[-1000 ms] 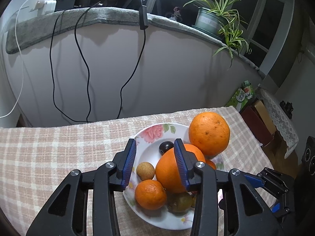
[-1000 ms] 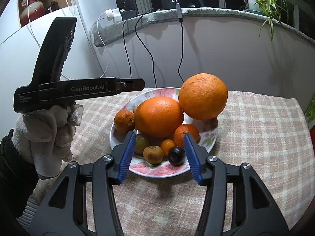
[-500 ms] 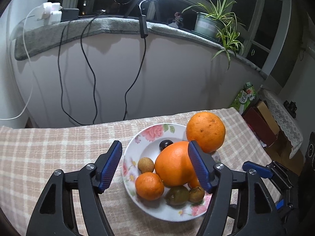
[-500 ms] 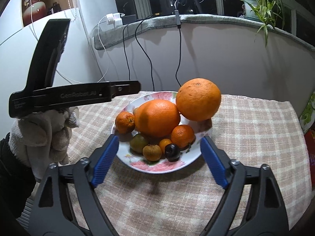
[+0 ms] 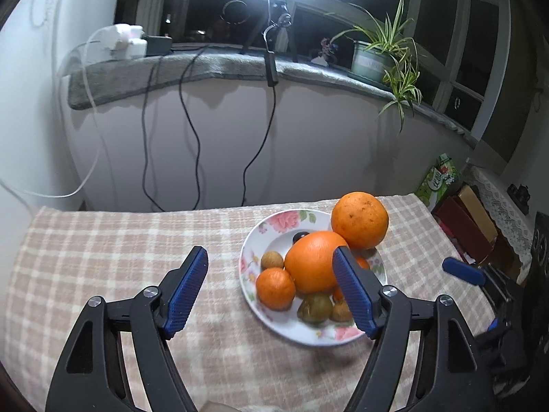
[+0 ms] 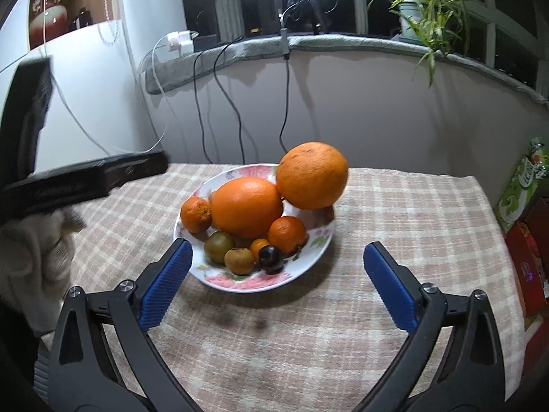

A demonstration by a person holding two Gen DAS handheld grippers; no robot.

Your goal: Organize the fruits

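A white floral plate (image 5: 274,226) (image 6: 260,283) sits on the checked tablecloth. It holds two large oranges (image 5: 314,261) (image 6: 310,175), two small mandarins (image 6: 195,214), a green fruit (image 6: 219,247), brown longans (image 6: 239,261) and a dark plum (image 6: 271,259). The bigger orange (image 5: 359,219) rests on the plate's far right rim. My left gripper (image 5: 271,295) is open and empty, above the cloth at the plate's left side. My right gripper (image 6: 276,288) is open wide and empty, in front of the plate.
The checked tablecloth (image 6: 394,206) covers the table. A curved white wall with hanging black cables (image 5: 192,137) rises behind it. A potted plant (image 5: 374,58) stands on the ledge. Boxes (image 5: 463,219) lie beyond the table's right edge. The left gripper's handle (image 6: 85,178) shows at left.
Both grippers have opened wider and drawn back and up from the plate. The fruits on the plate have not moved.
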